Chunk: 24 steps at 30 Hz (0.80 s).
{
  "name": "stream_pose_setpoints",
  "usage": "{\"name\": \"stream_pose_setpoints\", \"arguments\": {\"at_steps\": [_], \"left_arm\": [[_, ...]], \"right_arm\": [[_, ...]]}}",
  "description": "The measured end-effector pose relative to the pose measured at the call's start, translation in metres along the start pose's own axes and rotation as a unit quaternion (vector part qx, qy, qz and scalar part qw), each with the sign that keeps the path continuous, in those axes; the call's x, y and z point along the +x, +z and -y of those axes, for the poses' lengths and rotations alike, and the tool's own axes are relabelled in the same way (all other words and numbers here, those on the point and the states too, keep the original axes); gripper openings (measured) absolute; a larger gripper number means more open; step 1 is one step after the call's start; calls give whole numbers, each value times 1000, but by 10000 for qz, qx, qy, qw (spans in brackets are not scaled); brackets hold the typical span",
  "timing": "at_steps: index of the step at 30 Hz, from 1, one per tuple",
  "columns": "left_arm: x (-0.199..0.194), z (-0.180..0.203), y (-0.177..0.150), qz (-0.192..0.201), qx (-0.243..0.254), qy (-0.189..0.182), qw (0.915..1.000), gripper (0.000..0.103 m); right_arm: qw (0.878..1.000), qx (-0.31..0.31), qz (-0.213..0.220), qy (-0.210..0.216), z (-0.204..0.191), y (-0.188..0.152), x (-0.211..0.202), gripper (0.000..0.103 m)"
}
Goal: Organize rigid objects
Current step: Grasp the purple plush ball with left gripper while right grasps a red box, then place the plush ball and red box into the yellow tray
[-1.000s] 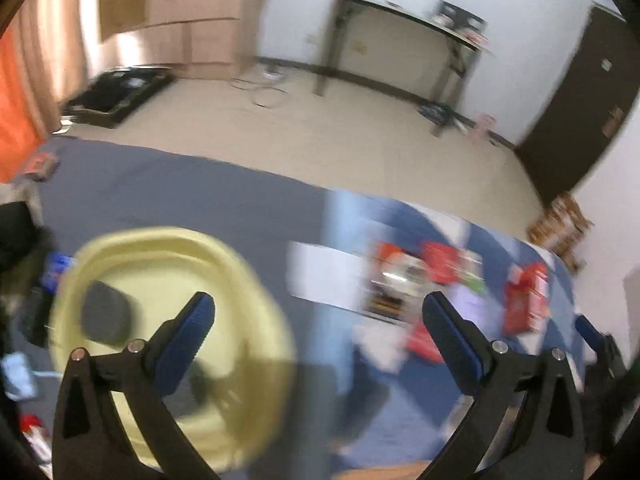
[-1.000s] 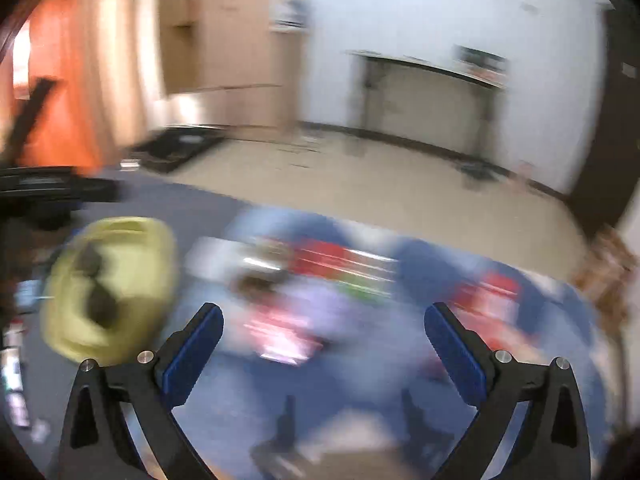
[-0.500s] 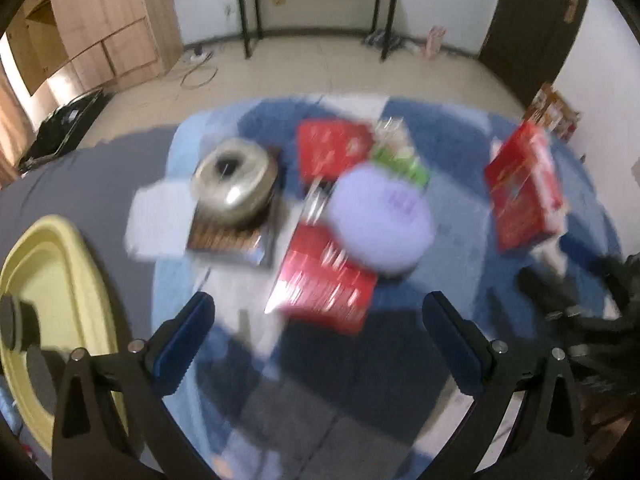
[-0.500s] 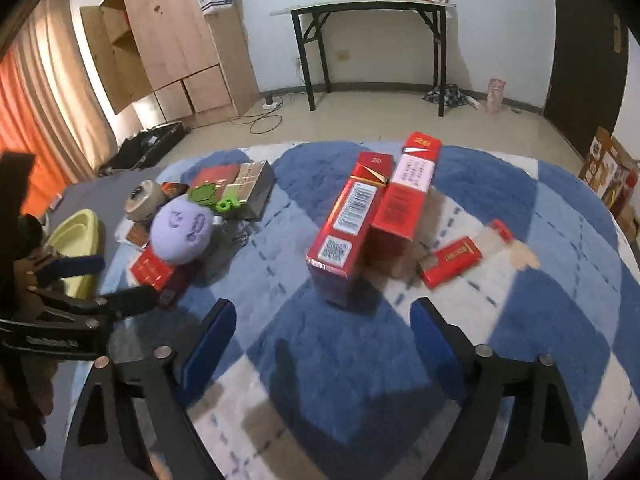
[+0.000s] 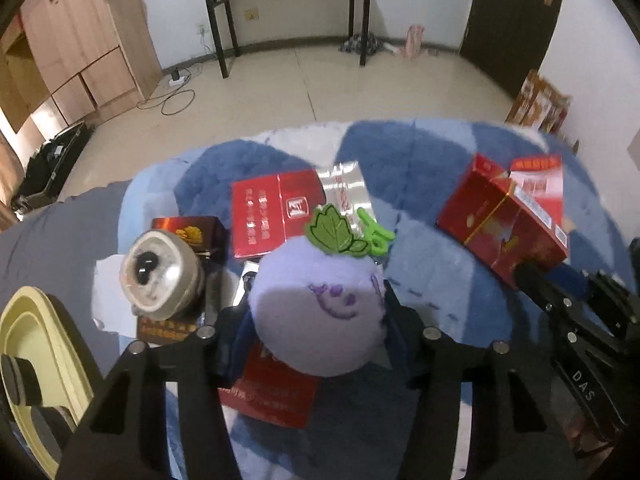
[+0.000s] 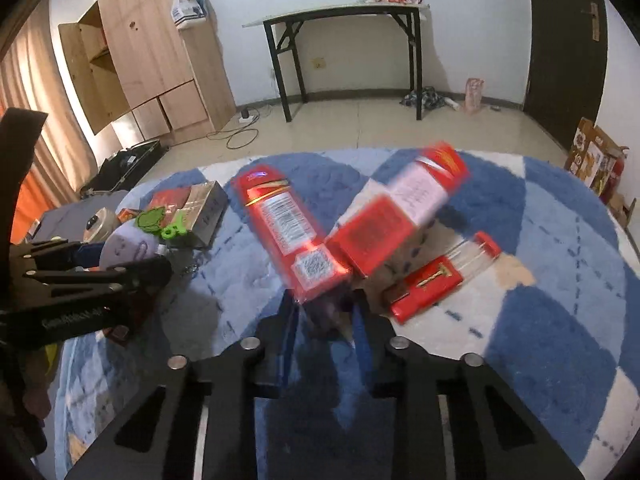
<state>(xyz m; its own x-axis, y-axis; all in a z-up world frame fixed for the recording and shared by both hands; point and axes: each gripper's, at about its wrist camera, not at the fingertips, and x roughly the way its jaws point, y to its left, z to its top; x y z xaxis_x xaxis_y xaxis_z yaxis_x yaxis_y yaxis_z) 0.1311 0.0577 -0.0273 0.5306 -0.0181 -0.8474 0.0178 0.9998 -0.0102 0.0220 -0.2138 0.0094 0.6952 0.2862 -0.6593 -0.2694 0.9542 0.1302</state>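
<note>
The left gripper [image 5: 318, 320] has just been closing, and its blue-padded jaws now press against both sides of a round lilac plush toy [image 5: 320, 304] with a stitched face and a green felt leaf on top; the toy fills the gap between the fingers. The plush sits on a flat red packet [image 5: 272, 396] lying on the blue-and-white checked rug [image 5: 440, 292], which shows below and between the jaws. Just to the left of the gripper stands a roll of tape [image 5: 160, 276] on a dark red-brown box [image 5: 188, 236], and beyond the plush a flat red box [image 5: 272, 216] lies partly over a silvery one. A yellow tray [image 5: 36, 336] sits at the far left edge, well apart from the jaws. The right gripper [image 6: 324, 320] has also just been closing, and its jaws are drawn in narrow around the near end of a long red carton [image 6: 288, 236] with a barcode label and a QR code; the carton's end lies between the pads, tilted up and slightly blurred, so the grip looks firm though the contact itself is in shadow. A second red carton [image 6: 396, 216] leans just to its right, touching it, and a small flat red pack [image 6: 428, 288] lies on the rug beside the right-hand finger. In the right wrist view the left gripper appears at the left edge with the plush in it.
</note>
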Motion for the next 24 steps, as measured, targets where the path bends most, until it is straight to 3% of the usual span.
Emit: {"name": "stream_pose_setpoints", "arguments": {"at_steps": [8, 12, 17, 20, 22, 24], "left_arm": [[-59, -31, -8, 440, -386, -353, 9977, 57], [-85, -66, -15, 541, -702, -291, 9956, 57], [-110, -112, -28, 665, -1033, -65, 9924, 57], [-114, -128, -39, 660, -1166, 18, 9910, 57], [-114, -135, -44, 640, -1166, 73, 9911, 57], [-115, -141, -48, 655, -1165, 122, 9910, 57]], "right_arm": [[9987, -250, 327, 314, 8, -31, -43, 23], [9963, -479, 470, 546, 3, -40, -65, 22], [9913, -612, -127, 1155, -3, -53, -59, 23], [9807, -578, -413, 1822, -6, -56, -43, 26], [9797, -627, -496, 1837, -7, -55, -37, 29], [9797, -705, -579, 1786, -9, -54, -27, 24]]}}
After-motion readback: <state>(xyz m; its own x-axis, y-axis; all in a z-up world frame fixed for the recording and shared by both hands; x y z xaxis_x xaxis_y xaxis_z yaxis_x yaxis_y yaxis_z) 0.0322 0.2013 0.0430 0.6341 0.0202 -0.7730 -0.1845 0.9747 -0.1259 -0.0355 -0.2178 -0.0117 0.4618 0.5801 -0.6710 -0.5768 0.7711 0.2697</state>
